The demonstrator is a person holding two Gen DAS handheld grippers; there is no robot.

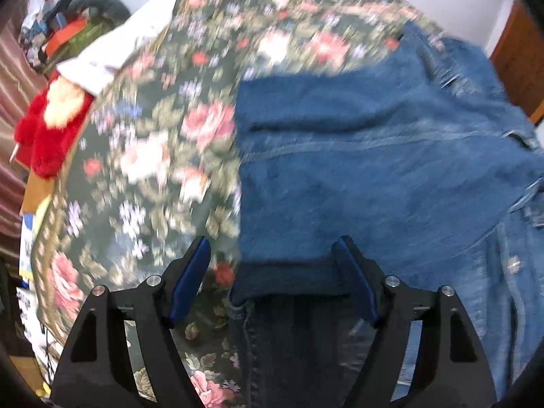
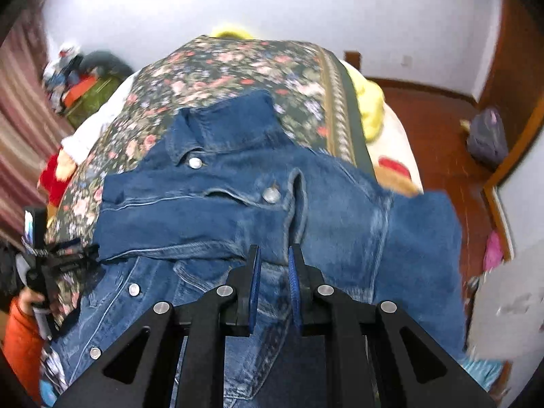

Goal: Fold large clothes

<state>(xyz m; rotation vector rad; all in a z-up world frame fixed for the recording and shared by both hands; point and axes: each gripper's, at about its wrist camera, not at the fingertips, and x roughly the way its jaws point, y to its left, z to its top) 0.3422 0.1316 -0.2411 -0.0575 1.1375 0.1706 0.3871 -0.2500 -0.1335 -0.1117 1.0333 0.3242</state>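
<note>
Left wrist view looks down over a blue denim jacket [image 1: 374, 170] spread on a dark floral bedspread [image 1: 153, 136]. The left gripper [image 1: 272, 261] has its blue-padded fingers [image 1: 190, 278] set wide apart, and the folded edge of the denim lies between them — the right pad touches or sits just beside the cloth, the left pad stands clear of it over the bedspread. Nothing is pinched. The picture is blurred, so seams and buttons are hard to read here. At the left edge of the bed lies a red plush toy [image 1: 47, 129], with a white cloth [image 1: 112, 51] beyond it and a heap of mixed things [image 1: 64, 23] against the wall.

Right wrist view shows the same jacket [image 2: 255, 204] more sharply: the collar [image 2: 224, 125] lies toward the far end of the bed, metal buttons [image 2: 271, 194] show down the front, and one part of the denim is folded across the body. The right gripper [image 2: 274, 272] hovers low over the middle of the garment, fingers drawn near each other with a narrow gap between the pads; no cloth shows in that gap. The left gripper [image 2: 57, 255] appears at the left edge beside the jacket, held by a hand [image 2: 30, 299] with an orange sleeve. A yellow blanket [image 2: 369, 108] lies at the bed's right side, above a wooden floor [image 2: 442, 136] where a grey bag [image 2: 488, 139] sits — well apart from the bed
</note>
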